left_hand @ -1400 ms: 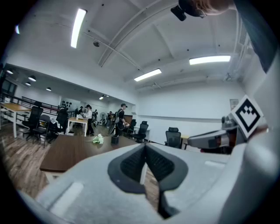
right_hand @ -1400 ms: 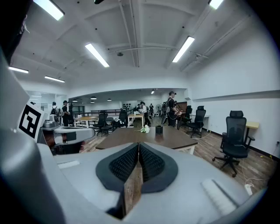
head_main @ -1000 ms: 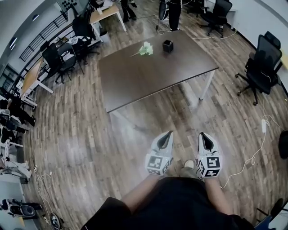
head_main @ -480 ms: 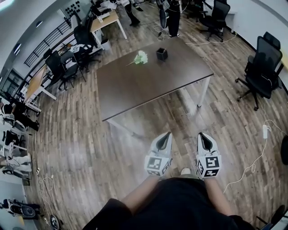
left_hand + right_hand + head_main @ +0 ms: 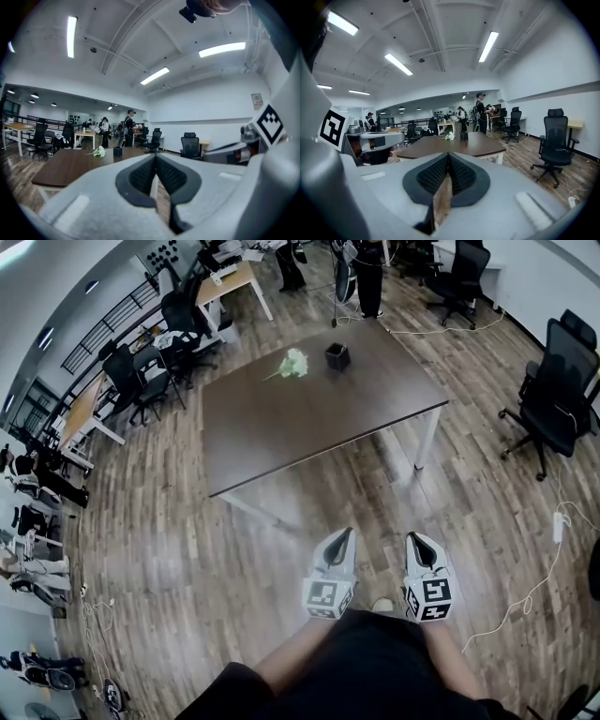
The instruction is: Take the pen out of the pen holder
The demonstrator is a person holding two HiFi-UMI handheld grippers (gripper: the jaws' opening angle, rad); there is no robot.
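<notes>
1. The left tongs [image 5: 345, 532] are shut, the jaw tips meeting, with nothing between them. They are held low in front of the person, over the wooden floor [image 5: 187, 540].
2. The right tongs [image 5: 412, 536] sit just beside them, pointing the same way. They too are closed tip to tip and hold nothing.
3. The pen holder [image 5: 337, 356], a small dark square cup, stands upright near the far edge of the surface [image 5: 309, 418]. It is well apart from both tongs. Whether a pen stands in it is too small to tell.
4. A bunch of white and green flowers [image 5: 293, 363] lies near the holder, on its left in the head view and not touching it.
5. Between the tongs and the holder come a stretch of floor, the near edge of the surface, then most of its dark top.
6. White legs [image 5: 424, 439] carry the surface at its right corner.
7. A black office chair [image 5: 561, 381] stands on the floor right of the surface, clear of it.
8. A white cable [image 5: 534, 568] trails over the floor at lower right.
9. Beyond the far edge a person in dark clothes [image 5: 367, 273] stands close to the corner nearest the holder.
10. More desks [image 5: 230, 282] and chairs [image 5: 141, 381] fill the room at upper left.
</notes>
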